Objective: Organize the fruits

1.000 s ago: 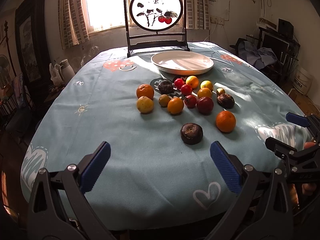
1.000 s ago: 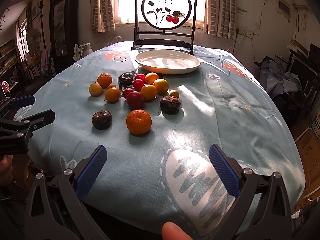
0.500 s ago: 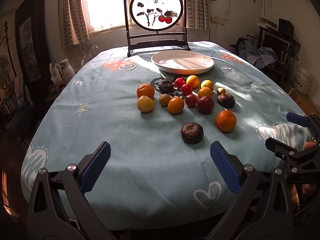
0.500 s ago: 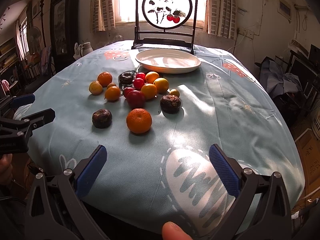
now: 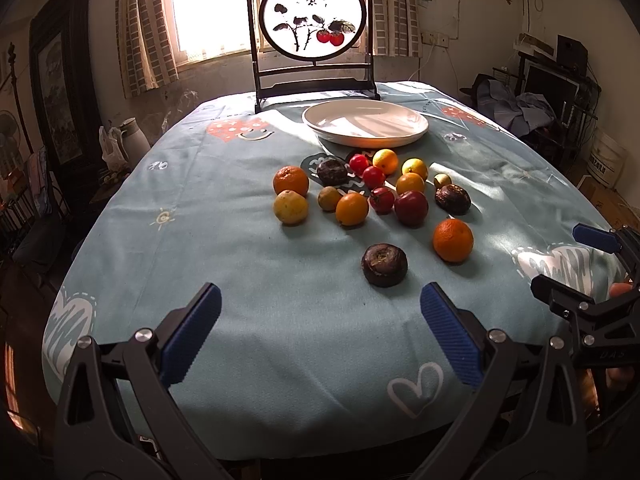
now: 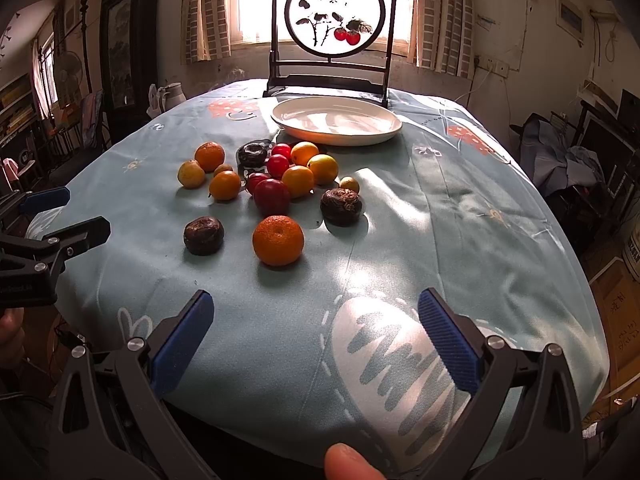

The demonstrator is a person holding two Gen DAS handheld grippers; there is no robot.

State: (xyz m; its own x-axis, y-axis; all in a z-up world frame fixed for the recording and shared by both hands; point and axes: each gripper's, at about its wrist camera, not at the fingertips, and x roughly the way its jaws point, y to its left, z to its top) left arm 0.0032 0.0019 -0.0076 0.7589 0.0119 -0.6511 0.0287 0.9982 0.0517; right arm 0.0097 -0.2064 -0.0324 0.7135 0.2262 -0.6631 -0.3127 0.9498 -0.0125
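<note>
Hovered at the near table edge, left gripper (image 5: 320, 334) and right gripper (image 6: 314, 340) both gaping wide, empty. Fruits (image 5: 374, 196) lay clustered mid-cloth, just before the white plate (image 5: 365, 122).

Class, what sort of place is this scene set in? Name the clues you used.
Probably a lived-in home dining or living room: a table under a patterned tablecloth, a curtained window behind a painted screen, and clothes piled by a monitor.

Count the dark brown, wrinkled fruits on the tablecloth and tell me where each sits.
3. One dark fruit lies nearest, beside the big orange; one at the cluster's right edge; one at the back, near the white plate. None seems hidden.
</note>
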